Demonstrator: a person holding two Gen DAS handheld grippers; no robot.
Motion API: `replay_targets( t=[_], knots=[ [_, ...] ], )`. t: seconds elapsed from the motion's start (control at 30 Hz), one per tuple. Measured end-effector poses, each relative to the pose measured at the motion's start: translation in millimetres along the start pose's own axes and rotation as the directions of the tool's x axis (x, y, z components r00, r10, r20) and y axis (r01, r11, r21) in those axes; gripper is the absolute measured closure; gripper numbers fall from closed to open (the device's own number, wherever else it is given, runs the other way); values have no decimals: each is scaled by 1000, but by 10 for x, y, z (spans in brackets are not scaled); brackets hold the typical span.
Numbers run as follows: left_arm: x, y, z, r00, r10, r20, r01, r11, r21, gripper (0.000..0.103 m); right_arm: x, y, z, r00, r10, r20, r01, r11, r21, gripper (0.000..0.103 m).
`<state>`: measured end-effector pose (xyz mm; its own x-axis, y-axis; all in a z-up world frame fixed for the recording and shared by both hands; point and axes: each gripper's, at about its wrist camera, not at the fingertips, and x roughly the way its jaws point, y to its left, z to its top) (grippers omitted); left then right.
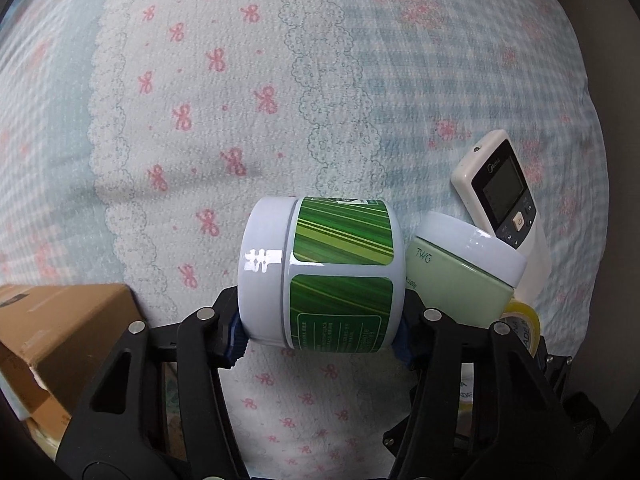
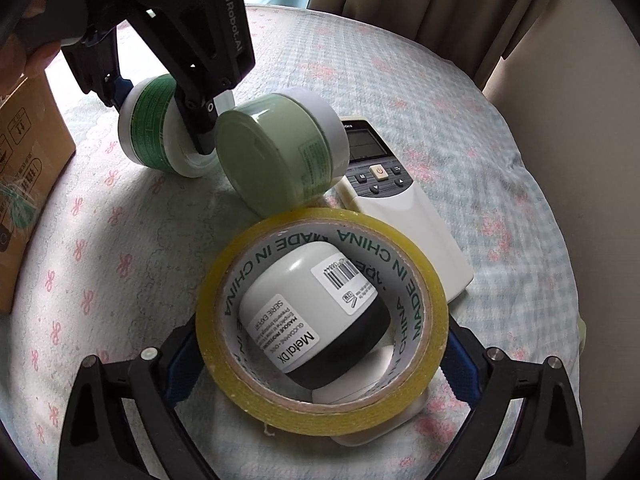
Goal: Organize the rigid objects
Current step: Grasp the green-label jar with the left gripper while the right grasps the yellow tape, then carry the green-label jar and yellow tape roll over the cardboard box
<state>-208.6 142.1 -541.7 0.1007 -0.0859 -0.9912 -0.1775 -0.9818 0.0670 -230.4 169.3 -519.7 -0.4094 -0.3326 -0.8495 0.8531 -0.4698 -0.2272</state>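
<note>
My left gripper [image 1: 320, 336] is shut on a white jar with a green striped label [image 1: 320, 272], held on its side just above the bedspread; it also shows in the right wrist view [image 2: 160, 136]. A pale green jar [image 1: 460, 280] leans beside it, also in the right wrist view [image 2: 280, 152]. My right gripper [image 2: 320, 368] is shut on a yellow tape roll [image 2: 320, 404]. A white-and-black jar [image 2: 316, 316] shows through the roll's hole. A white remote [image 2: 400, 208] lies behind, also in the left wrist view [image 1: 504, 200].
A cardboard box [image 1: 60, 340] stands at the left, also in the right wrist view [image 2: 28, 168]. Everything rests on a floral quilted bedspread [image 1: 240, 100]. Curtains [image 2: 420, 0] hang at the back right. A flat white object [image 2: 372, 420] lies under the tape roll.
</note>
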Motion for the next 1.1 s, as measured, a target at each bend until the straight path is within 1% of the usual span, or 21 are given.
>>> replay_targets(
  t=[0.1, 0.27, 0.33, 0.37, 0.47, 0.57, 0.73, 0.9, 0.93, 0.97, 1.0, 1.1],
  knots=[
    [-36, 37, -35, 1000, -1, 9, 1, 1000, -8, 51, -12, 10, 5, 1000, -12, -2, 12, 1000, -5, 6],
    [-118, 111, -107, 1000, -14, 22, 14, 1000, -17, 51, -66, -10, 6, 1000, -3, 4, 3, 1000, 28, 6],
    [-140, 105, -186, 999, -18, 30, 18, 1000, -22, 51, -107, -10, 18, 1000, -3, 10, 3, 999, 32, 6],
    [-174, 136, -223, 999, -23, 36, 24, 999, -26, 51, -129, -15, 24, 1000, 0, 13, 0, 999, 38, 6],
    [-326, 387, -380, 998, -36, 54, 38, 999, -33, 51, -211, -30, 43, 1000, -4, 22, 2, 998, 58, 6],
    [-491, 504, -474, 997, -47, 68, 50, 998, -39, 51, -325, -67, 66, 999, -8, 33, 5, 996, 87, 6],
    [-791, 663, -685, 991, -88, 102, 94, 994, -56, 51, -579, -114, 108, 998, -23, 51, 17, 993, 119, 6],
    [-1241, 692, -957, 983, -113, 145, 123, 990, -67, 51, -901, -157, 204, 997, -35, 74, 25, 990, 137, 6],
    [-1300, 730, -1007, 981, -117, 154, 129, 989, -67, 51, -969, -172, 229, 997, -35, 76, 24, 990, 140, 6],
    [-1328, 619, -999, 979, -120, 164, 133, 989, -67, 51, -1040, -171, 252, 996, -34, 80, 22, 990, 142, 6],
    [-1353, 620, -1024, 977, -125, 175, 138, 988, -68, 51, -1118, -172, 278, 996, -31, 85, 19, 989, 146, 6],
    [-1576, 706, -1181, 967, -145, 210, 163, 984, -73, 51, -1384, -164, 364, 994, -21, 103, 4, 986, 165, 6]
  ],
)
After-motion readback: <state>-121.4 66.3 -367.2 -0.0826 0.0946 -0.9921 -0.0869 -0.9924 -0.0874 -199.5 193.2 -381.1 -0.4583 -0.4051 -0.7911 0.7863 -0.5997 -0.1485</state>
